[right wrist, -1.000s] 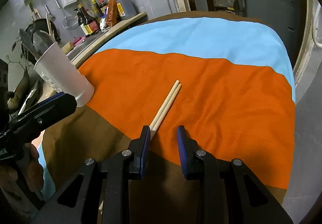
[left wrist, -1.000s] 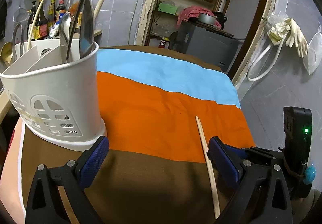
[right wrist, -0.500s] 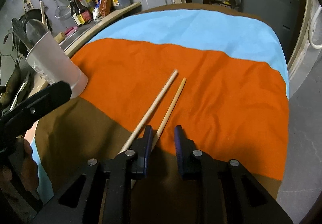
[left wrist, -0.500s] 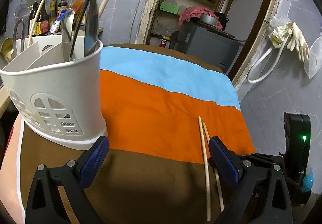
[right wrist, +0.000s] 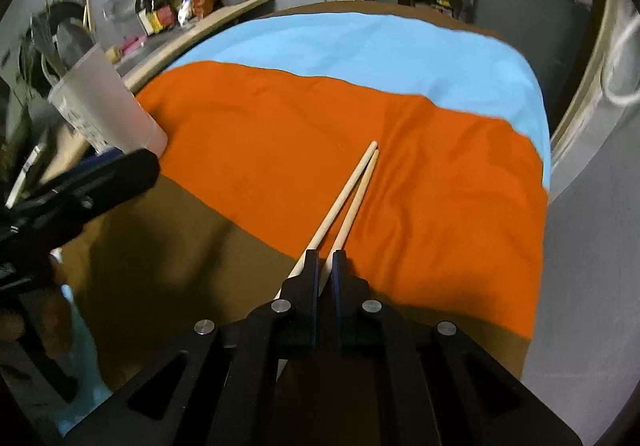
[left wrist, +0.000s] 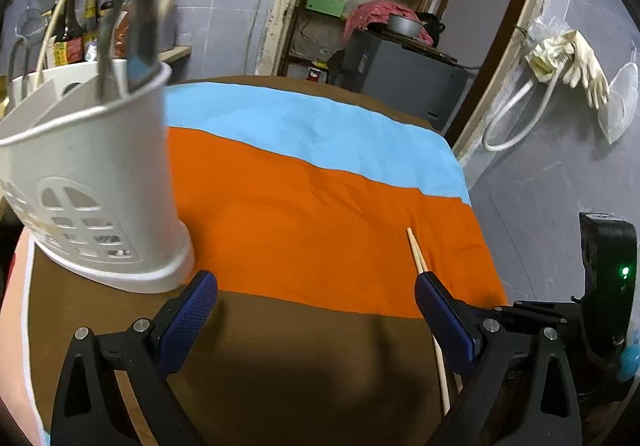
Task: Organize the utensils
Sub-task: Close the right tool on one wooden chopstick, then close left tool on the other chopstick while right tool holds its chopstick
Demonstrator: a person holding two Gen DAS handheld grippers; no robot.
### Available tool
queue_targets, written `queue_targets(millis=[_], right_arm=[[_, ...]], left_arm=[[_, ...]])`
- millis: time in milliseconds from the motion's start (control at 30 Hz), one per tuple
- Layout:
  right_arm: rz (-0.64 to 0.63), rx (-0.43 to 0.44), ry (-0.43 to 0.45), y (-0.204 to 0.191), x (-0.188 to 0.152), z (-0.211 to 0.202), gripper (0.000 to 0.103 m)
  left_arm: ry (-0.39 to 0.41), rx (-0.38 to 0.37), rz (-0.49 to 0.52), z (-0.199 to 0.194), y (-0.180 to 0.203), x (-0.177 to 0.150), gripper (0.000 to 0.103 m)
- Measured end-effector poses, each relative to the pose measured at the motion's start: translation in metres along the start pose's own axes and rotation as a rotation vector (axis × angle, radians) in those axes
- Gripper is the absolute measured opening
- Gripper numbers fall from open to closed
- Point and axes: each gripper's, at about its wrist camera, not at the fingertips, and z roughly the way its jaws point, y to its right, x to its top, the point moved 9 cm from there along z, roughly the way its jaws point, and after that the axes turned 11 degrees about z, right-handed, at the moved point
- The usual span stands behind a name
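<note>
**A:** What are the right tongs (right wrist: 325,260) doing?

**B:** They are clamped on the chopsticks (right wrist: 348,189). One stick runs in between the blue pads; the other lies along the outside of the left pad, so I cannot tell whether both are truly caught. The tips meet ahead of the tongs over the orange band of the cloth (right wrist: 440,181).

**A:** Why grip them at the thick end?

**B:** Probably so the long part sticks out ahead and can be dropped tips-down into the utensil holder (left wrist: 92,181). That holder stands ahead and left of the left tongs (left wrist: 316,320), near the left pad, already carrying spoons (left wrist: 140,33) and other handles.

**A:** And the left tongs?

**B:** Spread wide apart, nothing between them, hanging low over the brown strip of the covered counter (left wrist: 280,366). I would guess they wait beside the holder to steady it.

**A:** Anything hard to read?

**B:** The rear of the chopsticks vanishes under the right tongs' black frame. In the left view its right pad covers their middle. The holder is blurred, and its compartments are partly hidden by the rim, so which slot is free is unclear
</note>
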Motion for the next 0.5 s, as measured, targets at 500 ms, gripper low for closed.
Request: queue_targets(millis=[500], right_arm=[[0.097, -0.084, 0.025, 0.041, -0.021, -0.021, 0.004]], left_arm=[[-0.027, -0.084, 0.017, 0.014, 0.021, -0.001, 0.095]])
